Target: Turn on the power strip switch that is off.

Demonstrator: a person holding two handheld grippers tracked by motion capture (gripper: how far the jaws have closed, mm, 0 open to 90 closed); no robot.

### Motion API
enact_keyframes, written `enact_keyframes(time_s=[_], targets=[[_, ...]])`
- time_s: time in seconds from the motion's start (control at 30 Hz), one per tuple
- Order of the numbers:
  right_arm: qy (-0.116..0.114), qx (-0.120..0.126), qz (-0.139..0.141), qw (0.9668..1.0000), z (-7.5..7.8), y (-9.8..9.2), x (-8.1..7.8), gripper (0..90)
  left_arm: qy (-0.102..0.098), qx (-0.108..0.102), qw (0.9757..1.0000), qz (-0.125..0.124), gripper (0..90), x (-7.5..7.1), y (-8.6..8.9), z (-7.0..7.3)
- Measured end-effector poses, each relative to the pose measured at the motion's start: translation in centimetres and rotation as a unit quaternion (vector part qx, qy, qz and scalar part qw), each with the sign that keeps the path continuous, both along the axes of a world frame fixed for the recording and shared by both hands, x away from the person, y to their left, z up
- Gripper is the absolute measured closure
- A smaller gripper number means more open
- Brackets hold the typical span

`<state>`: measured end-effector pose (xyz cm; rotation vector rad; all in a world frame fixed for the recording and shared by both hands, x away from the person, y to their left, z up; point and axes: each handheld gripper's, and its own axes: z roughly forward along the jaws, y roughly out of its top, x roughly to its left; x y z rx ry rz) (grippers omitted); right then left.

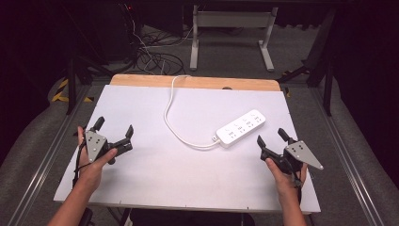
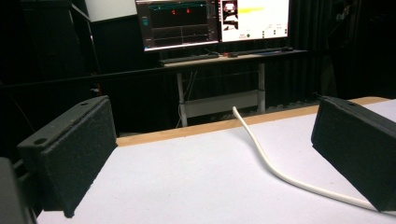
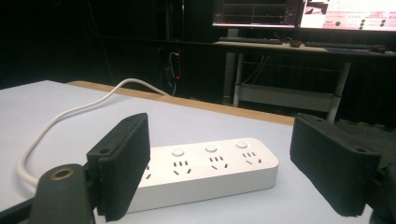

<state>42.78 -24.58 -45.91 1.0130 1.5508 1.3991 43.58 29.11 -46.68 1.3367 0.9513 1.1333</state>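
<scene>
Your right tool [image 1: 272, 139] sits spread, empty, just at 5 o'clock of the power strip [image 1: 241, 128]. Your left tool [image 1: 113, 128] is spread too, resting at 9 o'clock on the counter [image 1: 155, 174].

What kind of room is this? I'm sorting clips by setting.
Probably a lab or recording workspace: black curtains around a white-topped table, monitors with graphs on a desk behind, and loose floor cables.
</scene>
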Motion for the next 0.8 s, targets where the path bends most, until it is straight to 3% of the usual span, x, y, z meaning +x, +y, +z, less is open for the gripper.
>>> enact_keyframes(time_s=[0.13,0.37,0.47,0.57,0.7,0.8], targets=[[0.003,-0.001,-0.002,1.0,0.0,-0.1,-0.1,20.8,0.0,-0.001,1.0,-0.002,0.7,0.1,-0.1,0.0],[0.01,0.011,-0.001,0.9999,0.8,-0.9,-0.4,30.0,0.0,0.001,1.0,0.0,0.9,0.0,-0.1,0.0],[0.029,0.01,0.005,0.9995,1.3,-1.4,-0.3,41.2,0.003,0.003,1.0,-0.002,0.9,0.0,-0.1,0.0],[0.043,0.013,0.006,0.999,1.7,-1.9,-0.3,63.2,0.002,0.006,1.0,-0.004,0.9,-0.1,-0.1,0.0],[0.041,0.008,0.008,0.9991,3.5,-2.2,-0.5,89.3,0.005,0.01,0.9999,-0.009,1.0,-0.1,-0.2,-0.1],[0.055,0.012,-0.001,0.9984,5.2,-2.5,-0.5,90.0,0.005,0.007,0.9999,-0.01,1.4,-0.1,-0.2,-0.1]])
